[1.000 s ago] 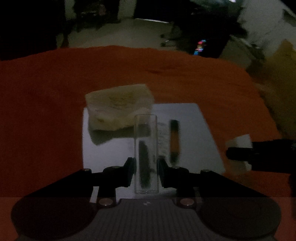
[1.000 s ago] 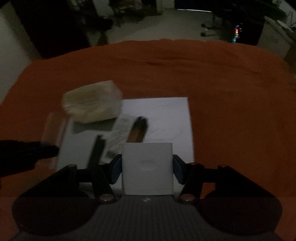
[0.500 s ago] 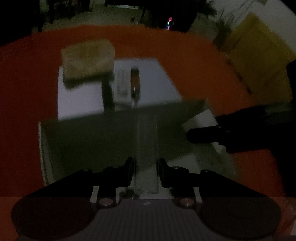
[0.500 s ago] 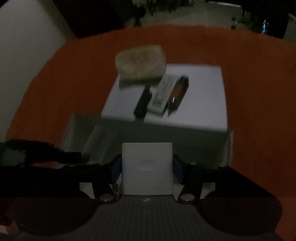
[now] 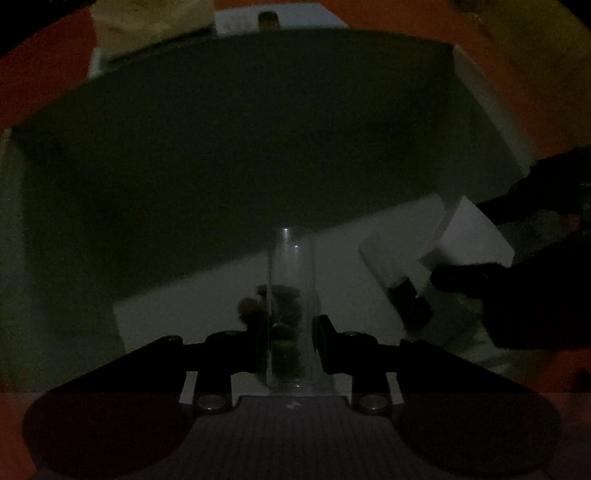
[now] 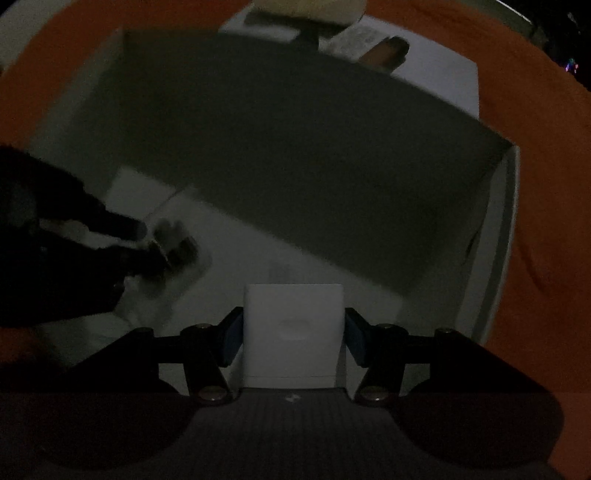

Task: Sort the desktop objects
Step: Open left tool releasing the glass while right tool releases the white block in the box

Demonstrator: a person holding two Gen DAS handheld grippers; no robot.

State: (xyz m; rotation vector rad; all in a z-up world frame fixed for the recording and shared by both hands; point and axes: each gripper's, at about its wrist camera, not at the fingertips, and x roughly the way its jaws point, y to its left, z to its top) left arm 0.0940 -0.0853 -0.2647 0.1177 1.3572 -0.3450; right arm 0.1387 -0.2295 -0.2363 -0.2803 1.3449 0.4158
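Risk sits nearest, at the grips: the left gripper (image 5: 290,328) has its narrow jaws pinched on a clear tube (image 5: 291,306), the right gripper (image 6: 293,332) clamps a white block (image 6: 293,332) at mid width, and both hang inside the white box (image 6: 495,236). Released together, the block could knock the tube over, or glass could strike the box floor. Farther off, pens (image 6: 388,51) and a beige pack (image 5: 151,18) wait on the white sheet (image 6: 443,77) across the orange tabletop (image 6: 535,147).

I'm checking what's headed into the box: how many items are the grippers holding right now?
2. A clear tube is clamped in the left gripper, and a white square block in the right gripper, both over the open white box. Dim light may hide smaller items.
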